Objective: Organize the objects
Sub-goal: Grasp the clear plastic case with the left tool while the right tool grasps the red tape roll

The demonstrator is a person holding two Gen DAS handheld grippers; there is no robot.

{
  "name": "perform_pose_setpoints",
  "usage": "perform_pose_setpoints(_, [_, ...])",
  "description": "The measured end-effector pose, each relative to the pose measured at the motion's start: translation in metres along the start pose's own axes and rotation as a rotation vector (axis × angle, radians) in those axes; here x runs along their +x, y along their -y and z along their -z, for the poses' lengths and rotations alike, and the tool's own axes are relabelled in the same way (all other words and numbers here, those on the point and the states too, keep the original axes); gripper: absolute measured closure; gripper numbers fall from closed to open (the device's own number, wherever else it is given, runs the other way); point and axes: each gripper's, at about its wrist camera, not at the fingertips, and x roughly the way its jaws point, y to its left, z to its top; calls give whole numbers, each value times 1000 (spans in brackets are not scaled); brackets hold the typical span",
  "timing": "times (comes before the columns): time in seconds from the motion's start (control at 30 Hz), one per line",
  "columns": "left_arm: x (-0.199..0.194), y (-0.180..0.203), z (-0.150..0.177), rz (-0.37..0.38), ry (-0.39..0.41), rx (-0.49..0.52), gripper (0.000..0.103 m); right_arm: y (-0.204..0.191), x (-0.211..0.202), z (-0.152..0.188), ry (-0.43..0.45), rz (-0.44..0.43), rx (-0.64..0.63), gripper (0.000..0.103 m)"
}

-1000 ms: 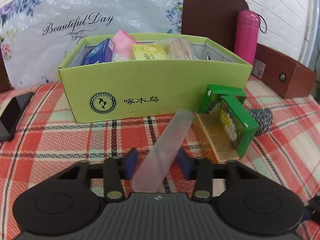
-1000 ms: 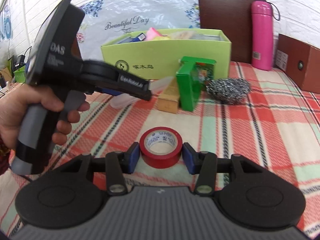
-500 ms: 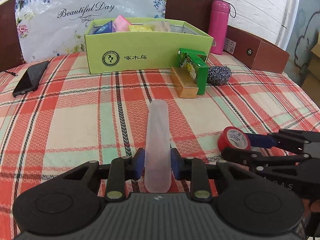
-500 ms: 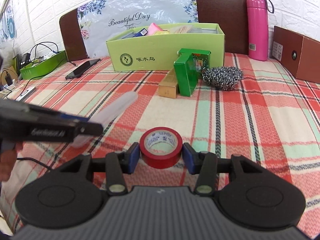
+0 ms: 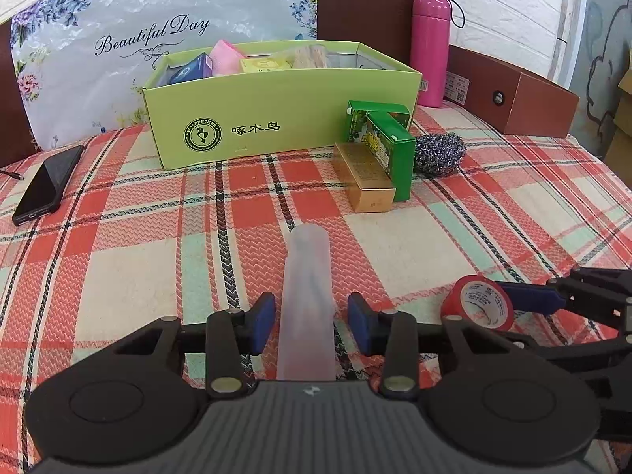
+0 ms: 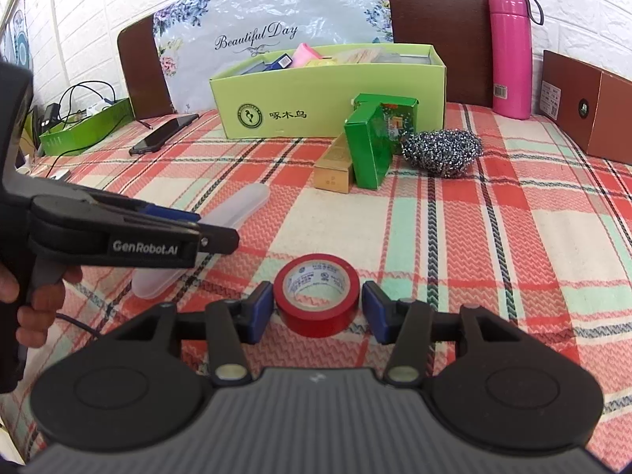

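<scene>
Frosted plastic case (image 5: 307,300), long and translucent, lies on the plaid tablecloth (image 5: 130,276) between the blue pads of the left gripper (image 5: 311,322). Its jaws are opening, and a gap shows on each side of the case, so neither pad presses on it. In the right wrist view the same case (image 6: 237,209) runs out from under the left gripper's fingers (image 6: 170,213), its rounded far end pointing toward the green box.

Right gripper (image 6: 317,308) straddles the red tape roll (image 6: 318,294), which sits flat on the cloth. Its jaws are opening too; the left pad stands just beside the roll and the right pad is clear of it, so the roll is not clamped. From the left wrist view the roll (image 5: 480,300) appears at the right, with the right gripper's blue fingertip (image 5: 529,300) next to it.

Farther back stands the open lime-green box (image 5: 276,118), already holding a blue packet, a pink item and a yellow carton. Just beside its right front corner lie a gold carton (image 5: 365,177), 2 green cartons (image 5: 385,142) touching it, and a steel scouring ball (image 5: 438,154). A black phone (image 5: 47,185) lies at the left, well apart from the rest. A pink flask (image 5: 430,47) and a brown box (image 5: 513,94) stand behind, at the right
</scene>
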Motion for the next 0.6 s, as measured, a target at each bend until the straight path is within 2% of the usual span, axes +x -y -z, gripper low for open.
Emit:
perform_pose_setpoints(0.23, [4, 1, -1, 3, 14, 3, 60, -2, 2, 1, 3, 11, -8, 54])
perform_pose_setpoints(0.3, [4, 1, -1, 3, 17, -3, 60, -2, 2, 1, 4, 15, -9, 57])
perform_pose_setpoints(0.37, [3, 0, 0, 2, 21, -8, 74, -3, 2, 1, 5, 22, -16, 57])
perform_pose_setpoints(0.6, [-9, -8, -4, 34, 41, -74, 74, -6, -5, -7, 20, 5, -16, 57])
